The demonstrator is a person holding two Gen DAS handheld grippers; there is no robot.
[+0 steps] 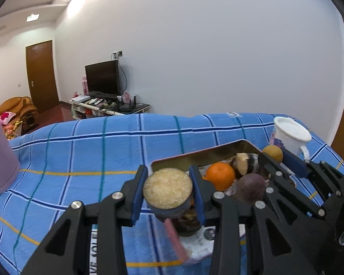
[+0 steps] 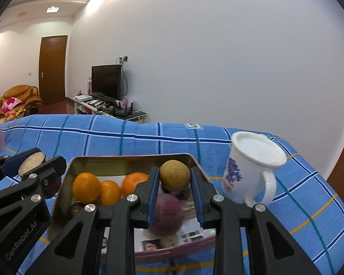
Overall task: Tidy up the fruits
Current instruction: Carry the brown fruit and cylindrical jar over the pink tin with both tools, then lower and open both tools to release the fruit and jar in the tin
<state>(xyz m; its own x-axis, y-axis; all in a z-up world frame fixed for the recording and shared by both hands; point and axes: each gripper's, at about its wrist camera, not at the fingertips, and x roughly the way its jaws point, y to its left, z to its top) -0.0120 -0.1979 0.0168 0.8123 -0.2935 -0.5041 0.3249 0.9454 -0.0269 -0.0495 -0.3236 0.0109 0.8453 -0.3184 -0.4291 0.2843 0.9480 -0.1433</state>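
Pink cylinder (image 1: 0,146): stands at the far left on the blue checked cloth (image 1: 91,142), well apart from the fruit.
Left gripper (image 1: 168,189): its fingers pinch a round fruit cut flat across the top (image 1: 167,188), pale and grainy on the cut face, held above the near left corner of the tin.
Tin tray (image 2: 126,160): sits mid-table, holding oranges (image 2: 86,186), a purple fruit (image 2: 167,213) and a darker item I can't name.
Right gripper (image 2: 174,184): fingers pinch a small yellow-brown fruit (image 2: 174,175) over the tin's right half.
White mug (image 2: 252,167): stands just right of the tin.
Step in hand: my guess, both fruits are being carried to the tin.
Next move: probably lower each over a bare spot, clear of the oranges, then spread the fingers.
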